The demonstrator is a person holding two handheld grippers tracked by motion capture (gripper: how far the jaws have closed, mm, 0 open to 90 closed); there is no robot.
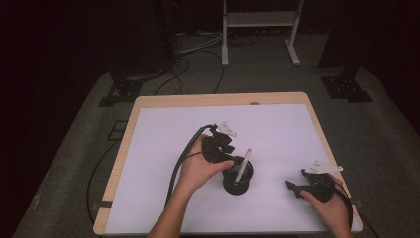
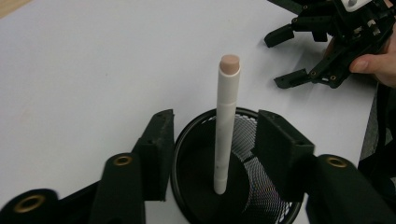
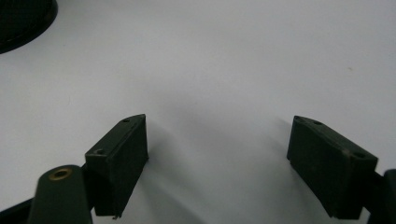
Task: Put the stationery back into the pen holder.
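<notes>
A black mesh cup (image 1: 236, 184) stands on the white sheet (image 1: 163, 148), front of centre. A white pen (image 1: 243, 165) with a pale pink tip leans upright inside it. My left gripper (image 1: 232, 159) hovers over the cup's left rim, open. In the left gripper view its jaws flank the cup (image 2: 261, 205) and the pen (image 2: 225, 121) without touching the pen. My right gripper (image 1: 296, 181) rests low on the sheet to the right of the cup, open and holding nothing; it also appears in the left gripper view (image 2: 280, 59).
The wooden table (image 1: 218, 98) edges the sheet on all sides. In the right gripper view the open jaws (image 3: 217, 135) face bare white sheet (image 3: 224, 60), with the cup's base (image 3: 21, 23) at top left. Cables trail off the table's left side.
</notes>
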